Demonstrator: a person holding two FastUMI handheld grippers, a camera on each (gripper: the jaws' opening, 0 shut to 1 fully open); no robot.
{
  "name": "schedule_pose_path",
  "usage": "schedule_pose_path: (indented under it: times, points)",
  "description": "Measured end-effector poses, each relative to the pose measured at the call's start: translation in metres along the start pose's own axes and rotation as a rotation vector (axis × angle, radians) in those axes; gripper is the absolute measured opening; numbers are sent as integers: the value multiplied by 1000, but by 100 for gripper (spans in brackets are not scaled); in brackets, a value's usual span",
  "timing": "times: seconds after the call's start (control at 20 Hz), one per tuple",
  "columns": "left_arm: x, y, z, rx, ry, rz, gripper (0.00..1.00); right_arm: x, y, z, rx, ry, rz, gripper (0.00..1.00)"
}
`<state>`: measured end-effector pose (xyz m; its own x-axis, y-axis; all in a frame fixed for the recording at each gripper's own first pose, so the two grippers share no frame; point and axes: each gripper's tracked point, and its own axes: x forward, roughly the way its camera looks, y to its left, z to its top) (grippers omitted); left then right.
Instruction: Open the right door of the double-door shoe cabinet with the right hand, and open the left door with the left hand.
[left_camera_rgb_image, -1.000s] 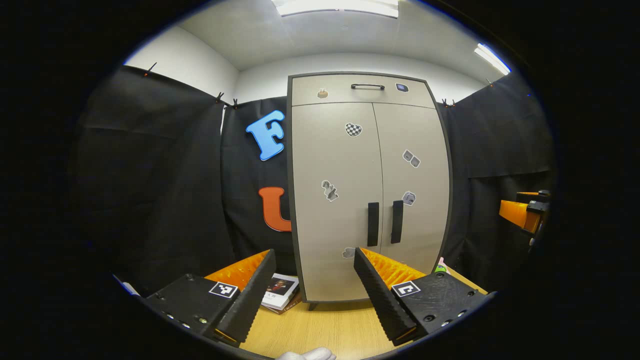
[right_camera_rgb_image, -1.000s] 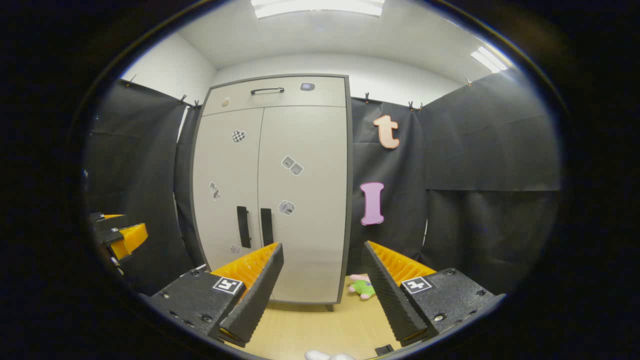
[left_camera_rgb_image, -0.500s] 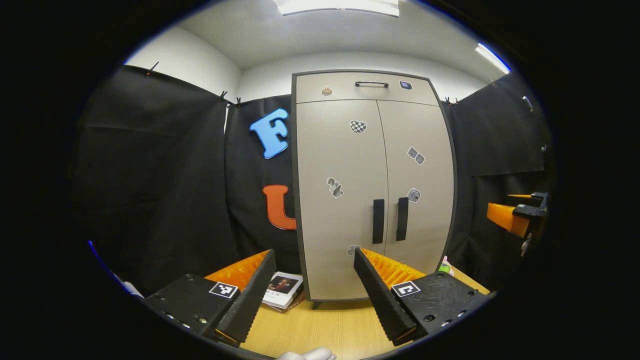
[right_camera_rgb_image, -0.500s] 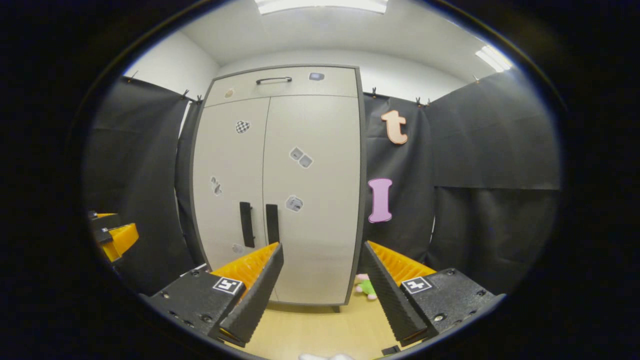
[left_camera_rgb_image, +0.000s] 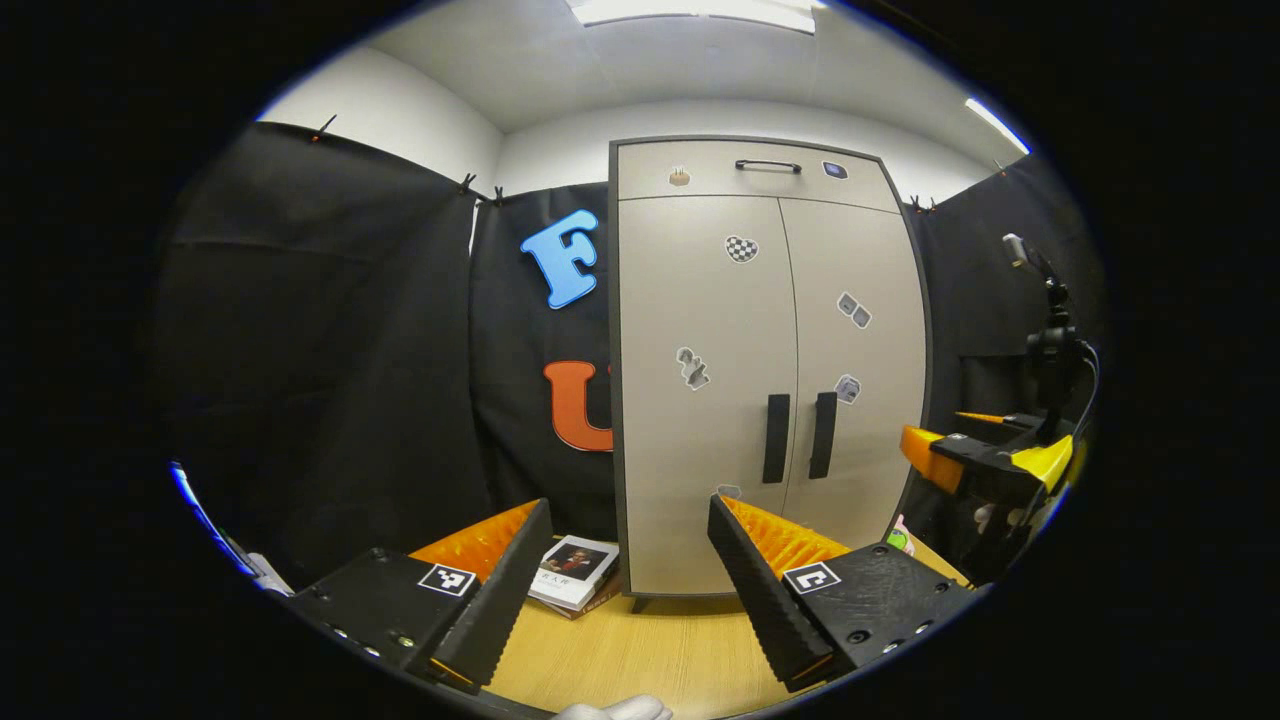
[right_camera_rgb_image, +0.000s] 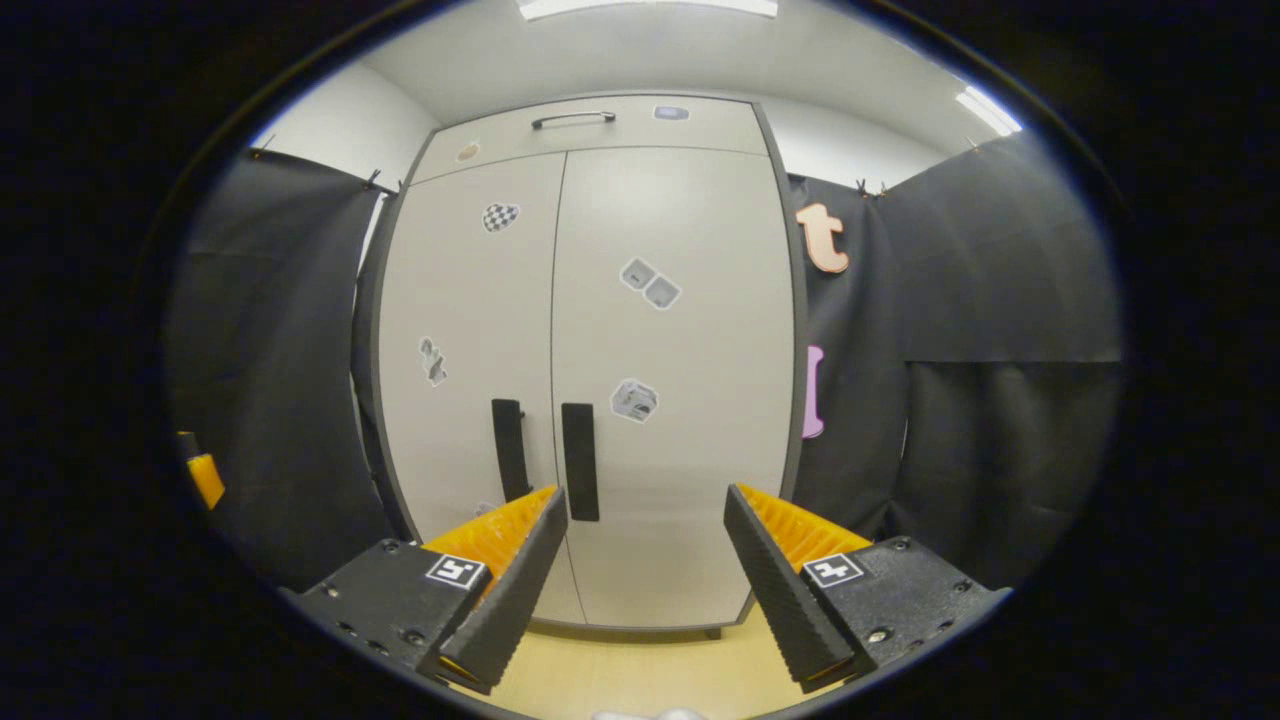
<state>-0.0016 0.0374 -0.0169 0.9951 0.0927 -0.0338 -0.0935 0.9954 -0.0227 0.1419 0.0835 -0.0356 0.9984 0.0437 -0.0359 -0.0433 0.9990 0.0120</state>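
Nothing is opened yet: both pale grey doors of the tall shoe cabinet (right_camera_rgb_image: 580, 380) are shut, and the right gripper (right_camera_rgb_image: 645, 560) and left gripper (left_camera_rgb_image: 625, 565) are spread wide and empty, short of the black vertical handles (right_camera_rgb_image: 578, 460).

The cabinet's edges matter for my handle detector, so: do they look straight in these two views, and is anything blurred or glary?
Left gripper view: the cabinet bows outward on its right side, sharp, evenly lit. Right gripper view: both its sides curve more, a soft sheen on the right door, handles crisp, no washout.
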Motion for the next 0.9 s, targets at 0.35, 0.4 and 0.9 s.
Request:
schedule_pose_path:
  times: [0.35, 0.4, 0.9]
  points:
    - [2, 20, -6, 13, 21, 62, 96, 75, 34, -18, 7, 26, 22, 100]
    - [3, 23, -7, 10, 24, 67, 96, 86, 37, -20, 9, 34, 21, 98]
    - [14, 42, -7, 43, 38, 128, 96, 158, 49, -34, 23, 80, 9, 88]
